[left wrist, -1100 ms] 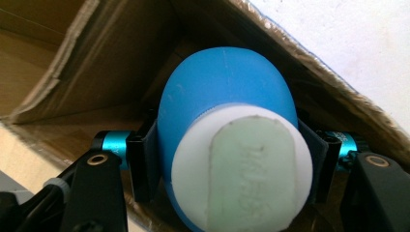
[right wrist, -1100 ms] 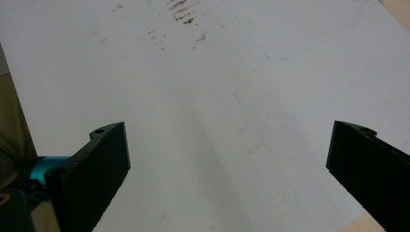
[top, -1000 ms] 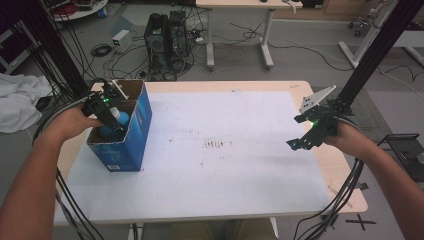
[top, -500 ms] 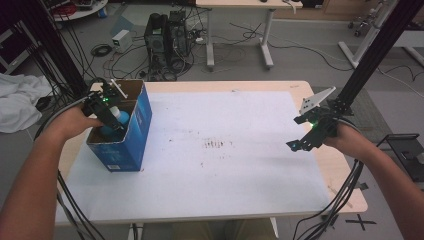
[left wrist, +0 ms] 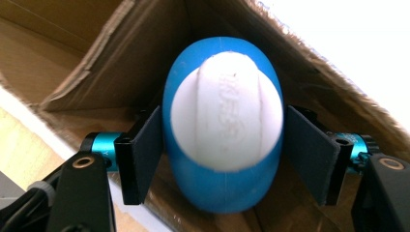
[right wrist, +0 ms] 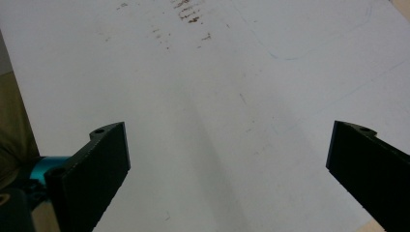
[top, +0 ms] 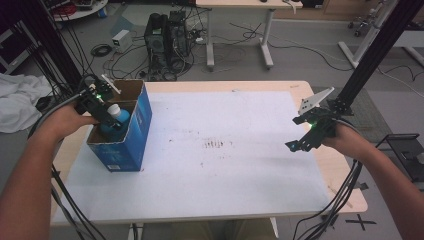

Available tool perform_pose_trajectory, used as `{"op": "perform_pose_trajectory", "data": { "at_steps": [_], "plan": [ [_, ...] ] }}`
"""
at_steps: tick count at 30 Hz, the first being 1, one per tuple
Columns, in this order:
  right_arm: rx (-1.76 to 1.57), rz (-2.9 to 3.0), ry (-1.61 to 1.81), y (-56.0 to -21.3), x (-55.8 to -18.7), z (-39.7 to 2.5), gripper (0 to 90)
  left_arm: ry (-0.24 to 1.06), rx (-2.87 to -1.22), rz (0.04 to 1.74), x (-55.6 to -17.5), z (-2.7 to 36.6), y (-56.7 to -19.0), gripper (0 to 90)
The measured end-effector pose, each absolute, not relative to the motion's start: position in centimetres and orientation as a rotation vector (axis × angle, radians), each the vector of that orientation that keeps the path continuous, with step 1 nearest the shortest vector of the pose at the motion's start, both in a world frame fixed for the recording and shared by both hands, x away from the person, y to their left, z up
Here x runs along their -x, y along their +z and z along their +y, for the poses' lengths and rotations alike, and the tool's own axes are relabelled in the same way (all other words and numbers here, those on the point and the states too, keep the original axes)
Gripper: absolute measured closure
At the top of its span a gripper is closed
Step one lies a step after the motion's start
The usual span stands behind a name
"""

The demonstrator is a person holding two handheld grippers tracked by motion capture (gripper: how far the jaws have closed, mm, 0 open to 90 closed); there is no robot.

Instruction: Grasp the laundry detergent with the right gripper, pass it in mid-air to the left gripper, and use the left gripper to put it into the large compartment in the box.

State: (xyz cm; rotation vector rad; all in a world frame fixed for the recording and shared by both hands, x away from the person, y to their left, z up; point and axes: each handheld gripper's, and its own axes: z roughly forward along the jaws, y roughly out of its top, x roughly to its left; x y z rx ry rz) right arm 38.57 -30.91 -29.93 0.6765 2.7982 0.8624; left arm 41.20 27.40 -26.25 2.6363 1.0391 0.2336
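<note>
Forearms are seen entering the high view from below. The left gripper [top: 102, 107] is held over the open top of the blue cardboard box [top: 131, 137] at the table's [top: 240, 200] left edge, its jaws reaching down to the blue bottle [top: 114, 122] that stands inside. The right gripper [top: 305, 137] is held above the white mat [top: 225, 170] near the table's right edge, well apart from the box.

In the left gripper view, the bottle [left wrist: 222, 125] with its white cap [left wrist: 227, 111] is seen between the jaws; both pads are pressed against its blue sides. Brown box walls [left wrist: 135, 53] close in beyond and beside the jaws, leaving little room.

In the right gripper view, the jaws are spread wide with nothing between them. Bare mat [right wrist: 217, 96], faintly stained, lies ahead of them.
</note>
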Motion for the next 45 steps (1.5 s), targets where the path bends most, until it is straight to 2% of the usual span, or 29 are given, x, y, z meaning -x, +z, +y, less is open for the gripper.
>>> {"op": "perform_pose_trajectory", "data": {
  "at_steps": [6, 14, 20, 25, 26, 27, 28, 39, 45],
  "plan": [
    [-0.673, 2.789, 0.873, -29.8, -38.5, -31.1, 0.7, 0.261, -2.642, 1.017, -40.5, 28.0, -24.2, 31.8],
    [-0.667, 2.782, 0.888, -29.6, -38.3, -31.1, 0.7, 0.317, -2.515, 1.053, -39.0, 28.1, -21.5, 31.8],
    [-0.665, 2.775, 0.889, -29.4, -38.0, -31.2, 0.7, 0.311, -2.527, 1.001, -37.9, 27.5, -19.7, 31.7],
    [-0.66, 2.767, 0.895, -29.3, -37.8, -31.2, 0.7, 0.31, -2.533, 0.953, -37.1, 26.0, -18.9, 31.7],
    [-0.658, 2.766, 0.9, -29.2, -37.7, -31.2, 0.7, 0.306, -2.531, 0.946, -36.9, 25.6, -18.9, 30.1],
    [-0.663, 2.768, 0.895, -29.2, -37.6, -31.2, 0.7, 0.311, -2.546, 0.939, -36.9, 25.3, -18.8, 22.7],
    [-0.646, 2.767, 0.904, -29.2, -37.7, -31.2, 0.7, 0.305, -2.544, 0.936, -36.8, 24.9, -18.7, 22.1],
    [-0.645, 2.759, 0.905, -28.9, -37.2, -31.0, 0.7, 0.253, -2.596, 0.73, -36.3, 19.3, -18.6, 22.2],
    [-0.639, 2.76, 0.91, -28.9, -37.2, -30.9, 0.7, 0.216, -2.603, 0.688, -36.6, 16.3, -19.2, 22.1]
  ]
}}
